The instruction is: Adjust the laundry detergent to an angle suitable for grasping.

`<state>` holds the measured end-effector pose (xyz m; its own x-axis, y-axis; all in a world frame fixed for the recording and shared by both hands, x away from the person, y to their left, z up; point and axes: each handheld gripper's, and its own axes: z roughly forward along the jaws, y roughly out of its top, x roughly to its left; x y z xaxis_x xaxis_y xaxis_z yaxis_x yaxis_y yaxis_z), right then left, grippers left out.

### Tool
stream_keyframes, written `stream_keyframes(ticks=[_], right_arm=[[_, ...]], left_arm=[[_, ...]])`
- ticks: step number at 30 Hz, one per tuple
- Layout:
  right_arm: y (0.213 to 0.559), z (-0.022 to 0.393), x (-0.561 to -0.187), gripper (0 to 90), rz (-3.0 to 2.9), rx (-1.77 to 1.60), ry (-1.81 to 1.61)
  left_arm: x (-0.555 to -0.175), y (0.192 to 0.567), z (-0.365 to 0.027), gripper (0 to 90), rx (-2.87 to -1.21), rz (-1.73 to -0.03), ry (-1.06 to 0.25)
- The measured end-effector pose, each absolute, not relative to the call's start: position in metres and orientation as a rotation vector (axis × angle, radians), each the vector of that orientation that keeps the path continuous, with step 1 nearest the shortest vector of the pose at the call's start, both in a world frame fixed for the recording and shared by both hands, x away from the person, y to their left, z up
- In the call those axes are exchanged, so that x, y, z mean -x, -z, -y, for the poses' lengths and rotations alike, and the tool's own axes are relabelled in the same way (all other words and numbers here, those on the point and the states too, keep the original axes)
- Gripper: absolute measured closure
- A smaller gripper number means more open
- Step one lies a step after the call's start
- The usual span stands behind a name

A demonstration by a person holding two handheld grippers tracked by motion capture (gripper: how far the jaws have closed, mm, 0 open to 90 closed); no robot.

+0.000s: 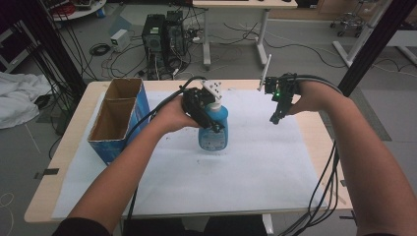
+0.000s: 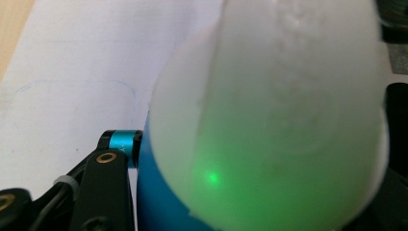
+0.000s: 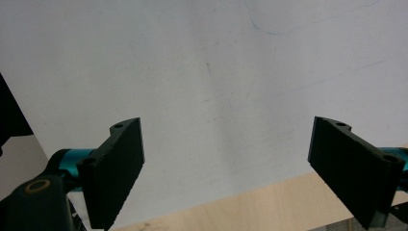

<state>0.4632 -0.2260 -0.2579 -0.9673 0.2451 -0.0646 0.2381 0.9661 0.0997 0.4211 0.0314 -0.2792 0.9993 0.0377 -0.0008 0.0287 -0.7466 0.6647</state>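
**Spray bottle gripped at mid-table, box waiting to the left**

At the middle of the table point(image 1: 69, 147), on the white paper sheet point(image 1: 255, 167), the left gripper point(image 1: 209, 118) is clamped on the blue spray bottle point(image 1: 214, 132), its jaws pressed against the body just below the white trigger head point(image 1: 212, 91). In the left gripper view the bottle point(image 2: 159, 202) looms so near the camera that its pale upper part blurs, which fits a firm hold high on the body, where the bottle is narrow enough to pinch. The bottle stands roughly upright; whether its base touches the sheet cannot be told. The open cardboard box point(image 1: 118, 118) stands just to the left, a likely destination for it. The right gripper point(image 1: 275, 118) hangs apart over bare paper point(image 3: 216, 72), jaws wide and empty, seemingly kept clear of the other hand's path.
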Motion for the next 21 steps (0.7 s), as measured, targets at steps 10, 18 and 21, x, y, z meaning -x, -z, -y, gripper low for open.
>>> stream_keyframes(ticks=[10,18,21], right_arm=[[0.256,0.225,-0.459,11.6,-3.036,-0.375,-0.133],[0.255,0.223,-0.456,11.6,-3.035,-0.375,-0.131],[0.255,0.222,-0.456,11.6,-3.035,-0.367,-0.135]], left_arm=[[-0.407,0.276,-0.032,42.0,-2.410,0.024,0.040],[-0.395,0.275,-0.034,42.0,-2.435,0.079,0.055],[-0.390,0.276,-0.034,41.9,-2.436,0.116,0.061]])
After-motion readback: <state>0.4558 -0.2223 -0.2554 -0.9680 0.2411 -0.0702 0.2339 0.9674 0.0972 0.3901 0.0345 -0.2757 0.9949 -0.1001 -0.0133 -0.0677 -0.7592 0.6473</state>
